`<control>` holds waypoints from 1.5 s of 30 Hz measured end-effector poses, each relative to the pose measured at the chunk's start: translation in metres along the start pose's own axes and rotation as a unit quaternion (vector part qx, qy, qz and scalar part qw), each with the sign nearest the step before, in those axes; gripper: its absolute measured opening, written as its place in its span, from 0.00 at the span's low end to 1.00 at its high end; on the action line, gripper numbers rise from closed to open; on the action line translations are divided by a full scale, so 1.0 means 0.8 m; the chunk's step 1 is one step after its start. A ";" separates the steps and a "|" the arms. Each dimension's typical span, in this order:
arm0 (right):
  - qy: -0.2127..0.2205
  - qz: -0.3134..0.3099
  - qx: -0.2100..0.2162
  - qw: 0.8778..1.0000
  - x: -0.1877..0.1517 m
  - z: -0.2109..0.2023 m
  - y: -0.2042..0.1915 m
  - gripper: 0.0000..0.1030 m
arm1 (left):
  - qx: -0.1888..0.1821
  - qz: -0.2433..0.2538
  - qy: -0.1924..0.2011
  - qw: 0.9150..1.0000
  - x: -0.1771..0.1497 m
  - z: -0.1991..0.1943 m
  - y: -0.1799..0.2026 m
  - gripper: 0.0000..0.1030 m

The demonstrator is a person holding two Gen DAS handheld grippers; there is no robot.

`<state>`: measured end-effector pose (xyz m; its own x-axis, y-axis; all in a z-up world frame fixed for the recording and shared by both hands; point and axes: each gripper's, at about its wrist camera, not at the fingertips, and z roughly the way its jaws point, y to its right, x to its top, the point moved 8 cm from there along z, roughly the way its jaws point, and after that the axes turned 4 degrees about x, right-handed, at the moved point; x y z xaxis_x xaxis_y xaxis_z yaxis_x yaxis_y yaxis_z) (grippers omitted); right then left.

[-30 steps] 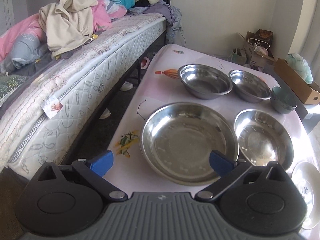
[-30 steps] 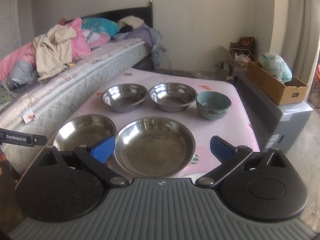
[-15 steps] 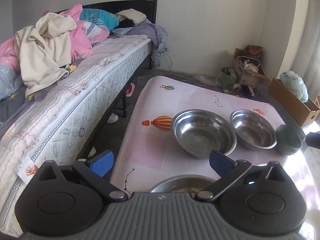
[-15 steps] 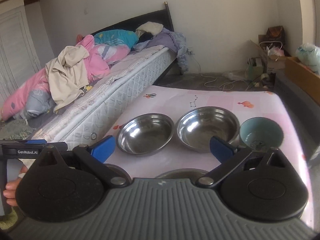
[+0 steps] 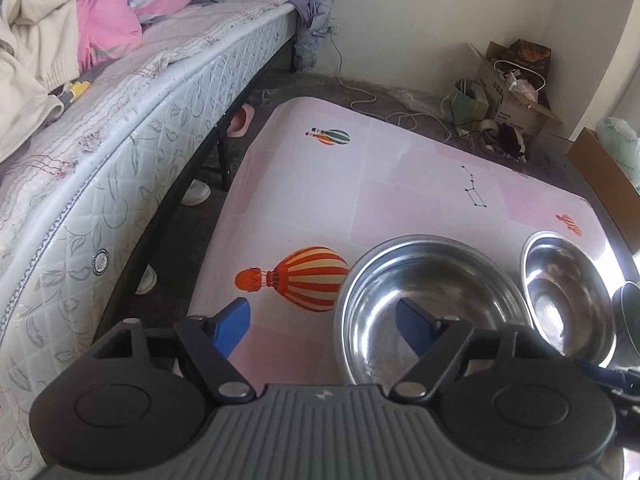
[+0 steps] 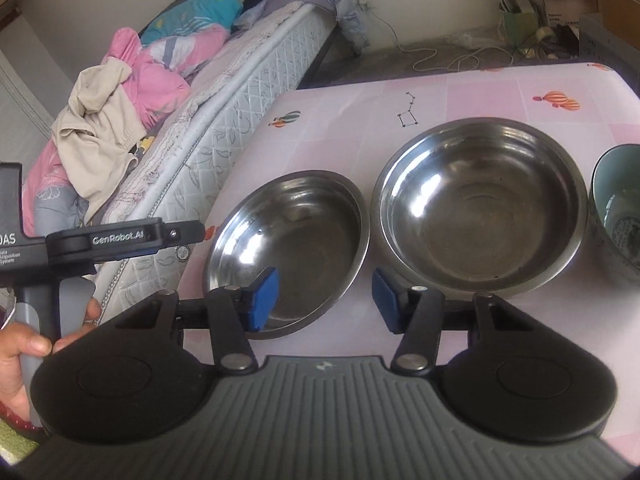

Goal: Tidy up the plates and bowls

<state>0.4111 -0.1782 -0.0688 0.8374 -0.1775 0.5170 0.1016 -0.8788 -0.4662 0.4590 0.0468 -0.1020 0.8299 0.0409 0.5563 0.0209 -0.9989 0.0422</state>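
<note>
Both grippers are closing in on the left steel bowl (image 6: 288,252) on the pink table (image 5: 400,184), the left gripper (image 5: 324,328) and right gripper (image 6: 326,300) half-open astride opposite rims, nothing pinched yet; next, squeeze and lift.

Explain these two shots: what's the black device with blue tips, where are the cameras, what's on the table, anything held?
No robot: a person carries a two-finger gripper in each hand; a fisheye camera on each looks forward along its blue fingers. One picture is from the left gripper, the other from the right gripper, which also shows the person's hand around the left tool's handle. On the pink table stand a steel bowl, a second steel bowl to its right, and a teal bowl beyond that. Both grippers straddle opposite rims of the first bowl, one finger inside, one outside. Their jaws have just been closing, but no pad presses yet: nothing is held.
</note>
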 end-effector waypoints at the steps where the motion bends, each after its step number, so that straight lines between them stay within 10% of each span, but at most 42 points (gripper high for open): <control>1: -0.004 0.003 -0.006 1.000 0.000 0.010 0.002 0.45 | 0.002 0.002 -0.006 1.000 0.002 0.008 0.002 0.68; 21: -0.034 0.030 0.006 0.999 -0.002 0.054 0.014 0.14 | -0.012 -0.016 -0.074 0.997 0.002 0.057 0.010 0.19; 45: -0.025 0.000 0.022 0.999 0.003 0.018 -0.024 0.14 | 0.006 -0.025 -0.057 0.998 -0.004 0.001 -0.009 0.19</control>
<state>0.4186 -0.1552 -0.0687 0.8628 -0.1536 0.4817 0.1244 -0.8589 -0.4968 0.4566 0.0541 -0.1050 0.8857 0.0882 0.4558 0.0700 -0.9959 0.0566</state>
